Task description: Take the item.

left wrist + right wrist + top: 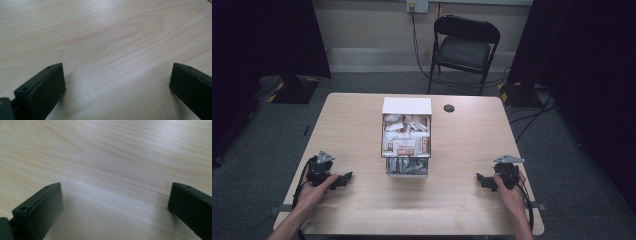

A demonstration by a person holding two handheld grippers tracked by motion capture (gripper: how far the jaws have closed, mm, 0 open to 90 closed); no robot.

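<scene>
I see the box point(406, 142) mid-table point(462, 200); left gripper point(343, 179) and right gripper point(482, 180) flank it, jaws wide, holding nothing; chair point(464, 50) beyond.

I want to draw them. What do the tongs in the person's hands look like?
Both tongs are black. The left tongs and the right tongs each carry a grey three-cornered plate on top and trail a black cable. Up close, each has two flat, blocky black jaws with small screw holes on their top edges. The person's forearms are bare, with no sleeves in sight.
</scene>
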